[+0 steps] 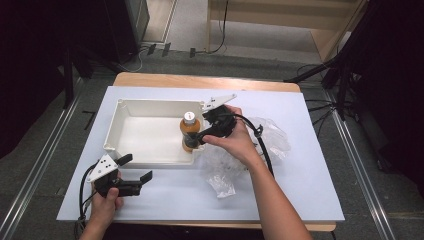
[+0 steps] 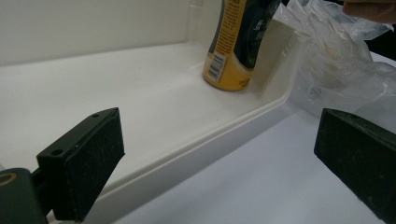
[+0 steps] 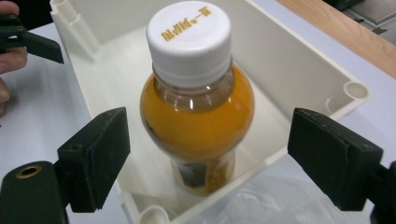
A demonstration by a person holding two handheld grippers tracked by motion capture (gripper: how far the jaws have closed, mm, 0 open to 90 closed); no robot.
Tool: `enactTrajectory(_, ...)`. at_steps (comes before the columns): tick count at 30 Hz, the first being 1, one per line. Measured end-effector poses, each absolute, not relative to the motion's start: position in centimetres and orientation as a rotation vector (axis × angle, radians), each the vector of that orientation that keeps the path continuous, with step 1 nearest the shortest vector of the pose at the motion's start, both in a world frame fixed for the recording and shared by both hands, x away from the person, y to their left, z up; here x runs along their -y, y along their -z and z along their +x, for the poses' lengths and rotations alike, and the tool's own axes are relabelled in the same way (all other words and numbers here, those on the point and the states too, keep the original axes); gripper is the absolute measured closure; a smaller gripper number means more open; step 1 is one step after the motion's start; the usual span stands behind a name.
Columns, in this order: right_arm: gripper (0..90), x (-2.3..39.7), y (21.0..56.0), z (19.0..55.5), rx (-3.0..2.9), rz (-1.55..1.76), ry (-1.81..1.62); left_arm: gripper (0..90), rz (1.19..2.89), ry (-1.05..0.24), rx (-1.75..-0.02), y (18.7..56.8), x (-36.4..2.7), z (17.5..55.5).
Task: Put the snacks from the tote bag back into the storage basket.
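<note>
**Bottle standing in the tray, my right tongs open around it**

I stand at a table covered by a white sheet (image 1: 300, 190). On it sits a shallow white plastic tray (image 1: 145, 107). An orange drink bottle (image 1: 189, 131) with a white screw cap (image 3: 189, 41) stands upright inside the tray, in the corner nearest my right hand and close against the tray's walls.

My right gripper (image 1: 199, 142) reaches over the tray's right wall. Its jaws are spread wide, one on each side of the bottle's shoulder, with a clear gap on both sides, so they grip nothing.

My left gripper (image 1: 135, 175) hovers low over the sheet just outside the tray's near wall, jaws also wide apart and empty.

A crumpled clear plastic bag (image 1: 240, 155) lies on the sheet just beside the tray, under my right forearm.

The risk, as I judge it: the bottle is tall and narrow, and the pads flank it high up. Drawing away at a slant, or closing unevenly, could knock it against the wall and tip it.
</note>
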State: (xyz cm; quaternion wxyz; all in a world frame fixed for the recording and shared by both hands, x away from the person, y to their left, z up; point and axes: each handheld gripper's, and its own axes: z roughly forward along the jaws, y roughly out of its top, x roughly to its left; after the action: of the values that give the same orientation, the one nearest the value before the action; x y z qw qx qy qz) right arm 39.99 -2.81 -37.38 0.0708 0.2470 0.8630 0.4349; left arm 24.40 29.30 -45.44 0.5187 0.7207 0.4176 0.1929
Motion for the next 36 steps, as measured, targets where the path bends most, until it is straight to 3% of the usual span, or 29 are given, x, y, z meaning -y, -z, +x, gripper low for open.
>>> enactTrajectory(36, 17.9, 12.2, 37.4, 37.6, -2.437, 0.867, -1.349, 1.8, 1.718, -0.468, -1.019, 45.5, -29.4, 24.4)
